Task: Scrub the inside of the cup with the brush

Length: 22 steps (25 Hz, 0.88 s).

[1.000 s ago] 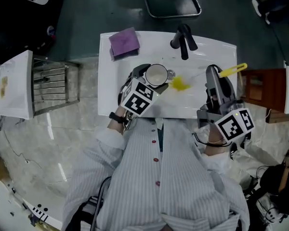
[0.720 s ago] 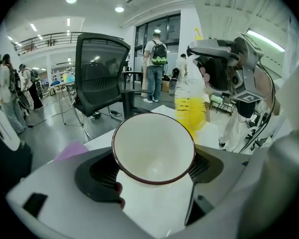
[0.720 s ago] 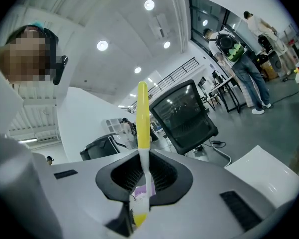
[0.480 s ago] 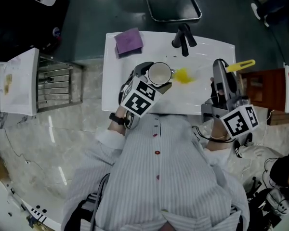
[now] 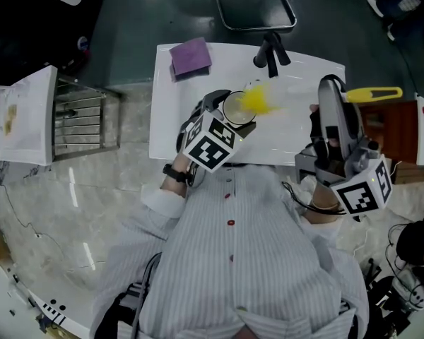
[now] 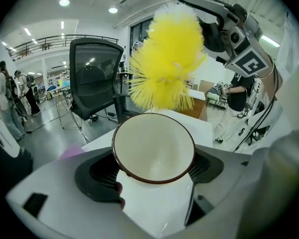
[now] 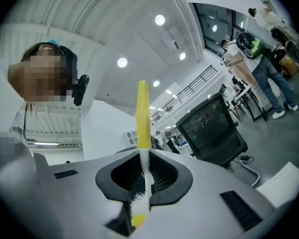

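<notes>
**Left gripper** (image 5: 225, 117): the jaws are clenched on the round white cup with a dark brown rim (image 6: 153, 146). The cup sits between the two pads with its mouth facing away from the gripper.

**Right gripper** (image 5: 331, 90): the jaws are clamped on the thin white stem of the long brush with a yellow plastic grip (image 7: 143, 116). The yellow handle (image 5: 373, 92) projects to this gripper's right. The fluffy yellow bristle head (image 6: 167, 63) projects to its left.

**Bristle head position:** it is directly ahead of the left gripper's jaws, at the far edge of the cup's mouth, and outside the cup rather than in it. Whether the bristles touch the rim cannot be told.

**Change from half a second ago:**
- The bristle head then lay to the right of the cup and apart from it; it now overlaps the cup's far rim.
- The right gripper has moved farther from the person, and the handle reaches farther to the right.
- The left gripper's hold on the cup is unchanged.

**Surroundings:** both grippers are over the white rectangular basin (image 5: 283, 136). The black faucet (image 5: 271, 54) stands ahead, between the two grippers. The purple square cloth (image 5: 191, 56) lies ahead and to the left of the left gripper, on the basin's corner.
</notes>
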{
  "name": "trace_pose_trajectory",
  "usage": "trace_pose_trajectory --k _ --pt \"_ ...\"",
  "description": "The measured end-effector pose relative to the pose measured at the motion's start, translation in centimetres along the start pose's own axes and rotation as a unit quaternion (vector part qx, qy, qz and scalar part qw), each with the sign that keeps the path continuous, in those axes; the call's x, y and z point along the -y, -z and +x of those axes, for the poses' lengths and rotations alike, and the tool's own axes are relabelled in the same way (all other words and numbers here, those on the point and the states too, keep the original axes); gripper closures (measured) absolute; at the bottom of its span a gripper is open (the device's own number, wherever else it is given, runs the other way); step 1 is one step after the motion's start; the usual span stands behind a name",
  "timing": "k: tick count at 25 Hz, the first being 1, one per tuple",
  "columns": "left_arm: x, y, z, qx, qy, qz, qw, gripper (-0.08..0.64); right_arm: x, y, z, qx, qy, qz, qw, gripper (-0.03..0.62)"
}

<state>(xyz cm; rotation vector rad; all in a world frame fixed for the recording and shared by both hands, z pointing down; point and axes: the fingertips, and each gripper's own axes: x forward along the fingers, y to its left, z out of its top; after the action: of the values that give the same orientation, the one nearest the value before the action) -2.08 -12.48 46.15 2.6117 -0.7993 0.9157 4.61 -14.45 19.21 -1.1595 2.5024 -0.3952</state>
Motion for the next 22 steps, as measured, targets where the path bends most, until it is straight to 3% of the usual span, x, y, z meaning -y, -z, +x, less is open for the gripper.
trace_pose_trajectory --k 7,16,22 --pt "0.7 -0.4 -0.2 0.005 0.004 0.009 0.9999 0.158 -1.1 4.6 1.7 -0.067 -0.025 -0.009 0.997 0.532" --pt "0.6 -0.5 -0.6 0.010 0.004 -0.001 0.9999 0.158 -1.6 10.8 1.9 -0.169 -0.050 -0.092 0.980 0.532" --pt "-0.1 -0.1 -0.8 0.009 -0.003 -0.012 0.9999 0.158 -0.9 11.6 1.4 -0.171 -0.039 -0.089 0.981 0.532"
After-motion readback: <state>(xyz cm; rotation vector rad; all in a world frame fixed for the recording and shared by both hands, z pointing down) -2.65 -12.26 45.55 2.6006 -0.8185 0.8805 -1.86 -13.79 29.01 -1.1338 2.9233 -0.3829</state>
